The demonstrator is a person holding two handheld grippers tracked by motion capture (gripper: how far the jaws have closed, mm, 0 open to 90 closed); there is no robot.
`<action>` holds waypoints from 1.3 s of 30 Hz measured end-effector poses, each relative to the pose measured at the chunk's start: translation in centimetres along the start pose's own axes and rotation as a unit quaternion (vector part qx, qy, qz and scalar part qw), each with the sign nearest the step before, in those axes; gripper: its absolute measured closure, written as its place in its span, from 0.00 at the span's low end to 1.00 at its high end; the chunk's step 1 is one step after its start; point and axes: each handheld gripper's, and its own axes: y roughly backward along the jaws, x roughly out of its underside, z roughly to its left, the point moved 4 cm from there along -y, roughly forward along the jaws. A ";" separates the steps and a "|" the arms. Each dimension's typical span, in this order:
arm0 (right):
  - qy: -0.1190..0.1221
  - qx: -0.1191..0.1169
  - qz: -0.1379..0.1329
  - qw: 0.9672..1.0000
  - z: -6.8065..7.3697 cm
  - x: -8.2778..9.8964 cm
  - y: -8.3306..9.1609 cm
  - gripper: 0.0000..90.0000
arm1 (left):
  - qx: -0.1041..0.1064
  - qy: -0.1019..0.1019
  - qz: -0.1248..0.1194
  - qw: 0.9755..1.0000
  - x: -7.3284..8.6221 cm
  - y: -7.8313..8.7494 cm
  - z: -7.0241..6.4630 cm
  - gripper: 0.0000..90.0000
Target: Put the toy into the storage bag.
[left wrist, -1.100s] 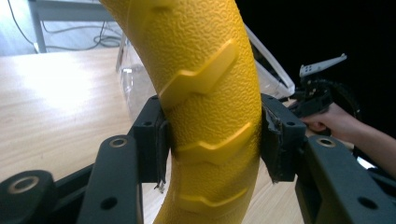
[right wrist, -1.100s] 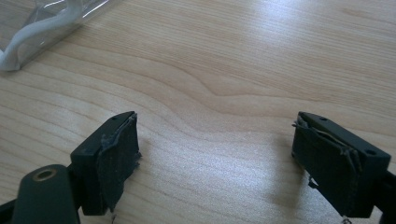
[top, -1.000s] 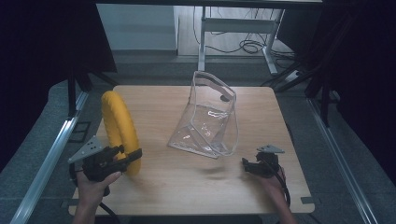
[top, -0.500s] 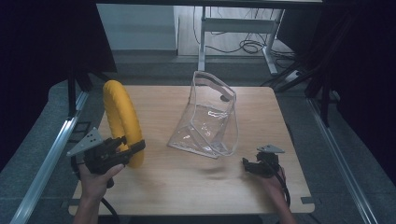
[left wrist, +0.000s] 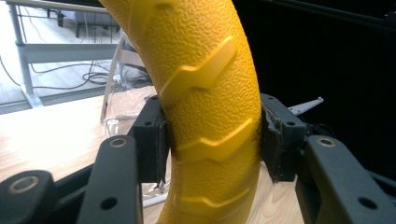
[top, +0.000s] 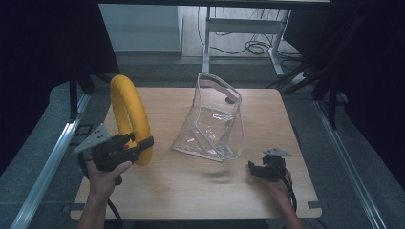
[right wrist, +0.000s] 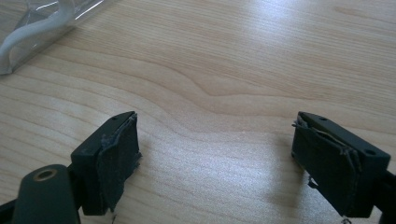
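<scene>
Left gripper (top: 136, 145): your jaws are clamped on the lower arc of the yellow ring (top: 129, 117); in the left gripper view the black pads (left wrist: 154, 142) press both flanks of the ring (left wrist: 210, 112), right on its raised chevron ribs.

Yellow ring: it stands upright on edge at about 9 o'clock on the wooden table (top: 191, 191), well apart from the pouch.

What changed: over the last second you have carried the ring toward the middle of the table and a little nearer yourself; it has stayed upright and has not twisted in the pads, so the grip looks sound.

Meaning: judging by that drift, you are bringing the ring over to the pouch to load it; the transfer is under way, but nothing is inside yet.

Clear plastic pouch (top: 212, 121): it sits at the table's centre, leaning, mouth upward, with white edging and a dark snap near the top; it has not shifted.

Right gripper (top: 258, 169): parked at about 4 o'clock, unmoved; in the right gripper view the jaws stand wide apart over bare wood with nothing between them, and a corner of the pouch (right wrist: 42, 28) lies at 11 o'clock.

Next call: the pouch's mouth looks limp, so you will probably want the right gripper to hold its rim before you lower the ring.
</scene>
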 end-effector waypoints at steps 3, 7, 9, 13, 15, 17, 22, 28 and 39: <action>0.000 0.000 0.000 1.000 0.0 0.0 0.0 0.17 | 0.003 -0.005 0.000 1.000 -0.4 -0.6 -0.2 0.55; 0.000 0.000 0.000 1.000 0.0 0.0 0.0 0.17 | 0.007 -0.007 -0.005 1.000 -0.8 -1.0 -0.4 0.55; 0.000 0.000 0.000 1.000 0.0 0.0 0.0 0.17 | 0.008 -0.007 -0.006 1.000 -0.9 -1.2 -0.4 0.55; 0.000 0.000 0.000 1.000 0.0 0.0 0.0 0.17 | 0.006 -0.009 -0.011 1.000 -1.3 -1.4 -0.5 0.55; 0.000 0.000 0.000 1.000 0.0 0.0 0.0 0.17 | 0.005 -0.012 -0.014 1.000 -1.7 -1.5 -0.6 0.55; -0.001 0.000 0.000 1.000 0.0 0.0 0.0 0.17 | 0.004 -0.013 -0.017 1.000 -1.9 -1.6 -0.7 0.55; -0.001 0.001 0.000 1.000 0.0 0.0 0.0 0.17 | 0.010 -0.019 -0.019 1.000 -2.6 -2.1 -1.2 0.55; -0.001 0.002 0.000 1.000 0.0 0.0 0.0 0.17 | 0.014 -0.025 -0.022 0.999 -3.3 -2.9 -1.6 0.55; 0.000 0.002 0.000 1.000 -0.1 0.0 0.0 0.17 | 0.024 -0.044 -0.026 0.998 -4.9 -4.1 -2.8 0.55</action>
